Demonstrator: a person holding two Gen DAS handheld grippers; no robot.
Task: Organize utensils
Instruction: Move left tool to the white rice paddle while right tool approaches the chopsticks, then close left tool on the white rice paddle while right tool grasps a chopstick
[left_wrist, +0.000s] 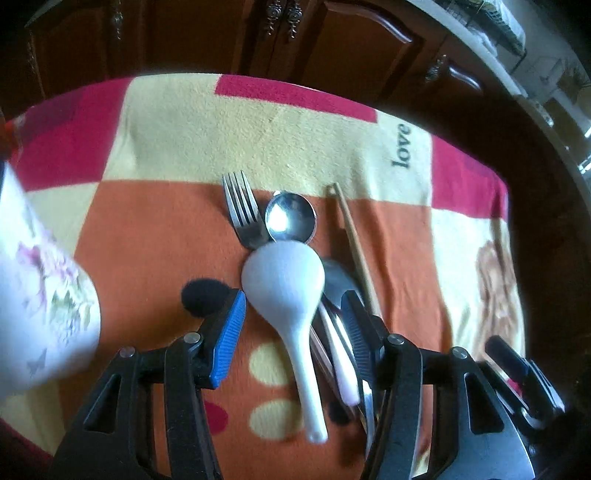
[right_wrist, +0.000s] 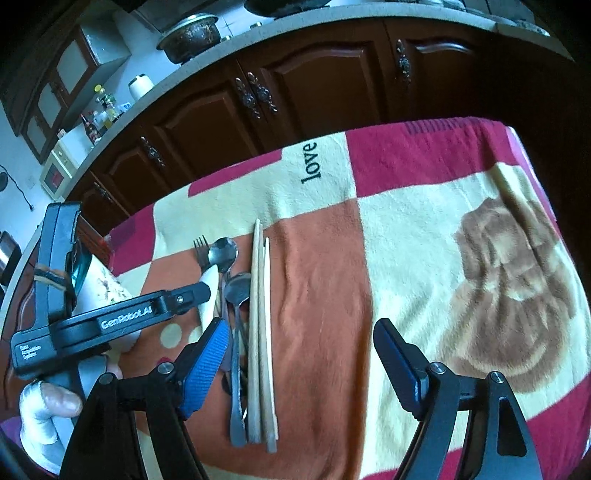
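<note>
The utensils lie in a pile on an orange patch of the blanket. In the left wrist view they are a fork (left_wrist: 240, 210), a metal spoon (left_wrist: 291, 218), a white plastic spoon (left_wrist: 284, 284), a second metal spoon (left_wrist: 338, 280) and a chopstick (left_wrist: 354, 251). My left gripper (left_wrist: 291, 332) is open low over the pile, its fingers straddling the white spoon and the metal handles. In the right wrist view, my right gripper (right_wrist: 303, 365) is open above the blanket. The pair of chopsticks (right_wrist: 260, 332) lies between its fingers, close to the left blue pad (right_wrist: 205, 365), untouched.
A white ceramic holder with flowers (left_wrist: 44, 295) stands left of the pile. A patchwork blanket (right_wrist: 406, 240) covers the table, with dark wooden cabinets (right_wrist: 314, 92) beyond its far edge. A hand (right_wrist: 55, 402) holds the left gripper's handle.
</note>
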